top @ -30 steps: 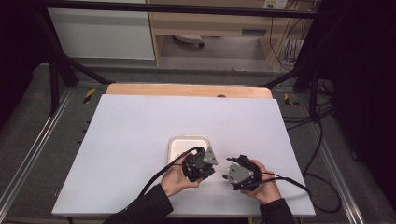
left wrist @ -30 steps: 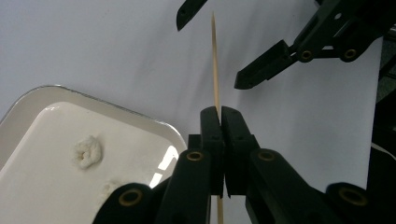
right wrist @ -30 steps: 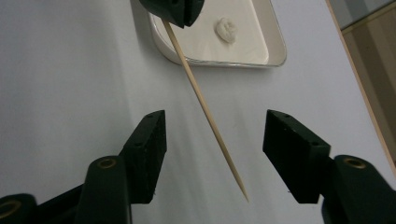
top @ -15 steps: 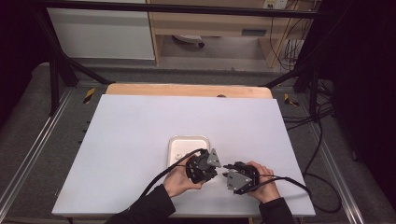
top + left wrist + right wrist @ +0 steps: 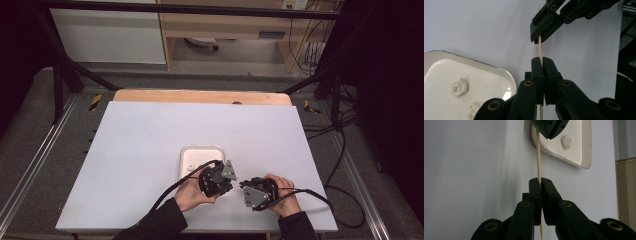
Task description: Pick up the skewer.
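A thin wooden skewer [image 5: 540, 47] runs between my two grippers just above the white table. My left gripper [image 5: 541, 60] is shut on one part of it. My right gripper [image 5: 539, 180] is shut on it further along; its jaws have just been closing, with the skewer [image 5: 538, 157] between them. From above, the left gripper [image 5: 230, 183] and right gripper [image 5: 243, 186] point at each other near the table's front edge. To the left lies a white tray [image 5: 499, 72] holding pale dough-like lumps [image 5: 459, 86].
The tray [image 5: 200, 152] sits just behind the left hand, and its rim [image 5: 584, 157] is close to the skewer's far end. The white table top [image 5: 150, 130] stretches to the left and back. A wooden strip [image 5: 200, 96] edges the far side. Cables [image 5: 320, 195] trail off right.
Both hands stay by the tray's front right corner. The right gripper has drawn slightly closer to the left one, so the gap between them looks smaller.
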A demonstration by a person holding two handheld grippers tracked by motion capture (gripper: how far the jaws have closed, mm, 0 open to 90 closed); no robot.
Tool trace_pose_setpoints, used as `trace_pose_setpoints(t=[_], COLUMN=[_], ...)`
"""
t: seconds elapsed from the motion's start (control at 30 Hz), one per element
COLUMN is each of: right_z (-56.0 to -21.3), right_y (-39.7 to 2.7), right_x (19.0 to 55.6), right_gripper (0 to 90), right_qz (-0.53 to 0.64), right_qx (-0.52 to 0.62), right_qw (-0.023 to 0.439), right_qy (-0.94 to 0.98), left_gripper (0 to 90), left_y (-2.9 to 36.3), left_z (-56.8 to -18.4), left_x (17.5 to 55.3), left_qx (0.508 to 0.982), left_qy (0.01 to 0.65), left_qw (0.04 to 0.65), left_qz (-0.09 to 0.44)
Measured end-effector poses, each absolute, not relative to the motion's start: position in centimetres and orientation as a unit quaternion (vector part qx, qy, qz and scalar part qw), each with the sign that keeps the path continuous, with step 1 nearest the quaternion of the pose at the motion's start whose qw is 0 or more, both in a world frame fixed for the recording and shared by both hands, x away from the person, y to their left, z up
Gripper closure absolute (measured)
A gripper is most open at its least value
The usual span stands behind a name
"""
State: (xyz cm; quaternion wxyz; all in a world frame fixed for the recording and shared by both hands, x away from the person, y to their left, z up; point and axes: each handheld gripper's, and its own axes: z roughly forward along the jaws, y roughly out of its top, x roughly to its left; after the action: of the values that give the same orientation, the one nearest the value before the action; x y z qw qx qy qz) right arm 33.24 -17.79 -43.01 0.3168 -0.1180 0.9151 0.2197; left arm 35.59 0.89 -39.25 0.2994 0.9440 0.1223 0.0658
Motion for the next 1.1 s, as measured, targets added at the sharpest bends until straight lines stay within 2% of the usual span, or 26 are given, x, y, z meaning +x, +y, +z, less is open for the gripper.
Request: trace_pose_setpoints(t=[0.27, 0.43, 0.53, 0.63, 0.77, 0.93, 1.1], right_z=[-42.9, -42.8, -42.8, -42.7, -42.5, -42.4, -42.4], right_y=[-17.7, -17.5, -17.4, -17.2, -17.0, -16.7, -16.7], right_x=[33.0, 33.0, 33.1, 33.1, 33.1, 33.0, 32.9], right_gripper=[88.9, 88.9, 88.9, 88.9, 88.9, 88.9, 88.8], right_qz=[0.208, 0.195, 0.187, 0.178, 0.171, 0.165, 0.158], right_qx=[-0.130, -0.132, -0.136, -0.143, -0.146, -0.156, -0.160], right_qw=[0.313, 0.316, 0.317, 0.319, 0.321, 0.323, 0.325], right_qy=[0.917, 0.919, 0.920, 0.920, 0.920, 0.919, 0.919], left_gripper=[87.2, 77.3, 74.4, 75.0, 80.3, 86.0, 87.5], left_y=[0.9, 1.1, 1.2, 1.2, 0.9, 0.5, 0.2], left_z=[-39.4, -39.3, -39.4, -39.5, -39.8, -40.2, -40.3], left_x=[35.8, 36.1, 36.3, 36.4, 36.3, 36.2, 36.1], left_qx=[0.946, 0.953, 0.960, 0.964, 0.969, 0.970, 0.972], left_qy=[0.125, 0.126, 0.128, 0.133, 0.135, 0.138, 0.135], left_qw=[0.294, 0.269, 0.246, 0.225, 0.203, 0.196, 0.187], left_qz=[0.057, 0.055, 0.046, 0.042, 0.036, 0.037, 0.039])
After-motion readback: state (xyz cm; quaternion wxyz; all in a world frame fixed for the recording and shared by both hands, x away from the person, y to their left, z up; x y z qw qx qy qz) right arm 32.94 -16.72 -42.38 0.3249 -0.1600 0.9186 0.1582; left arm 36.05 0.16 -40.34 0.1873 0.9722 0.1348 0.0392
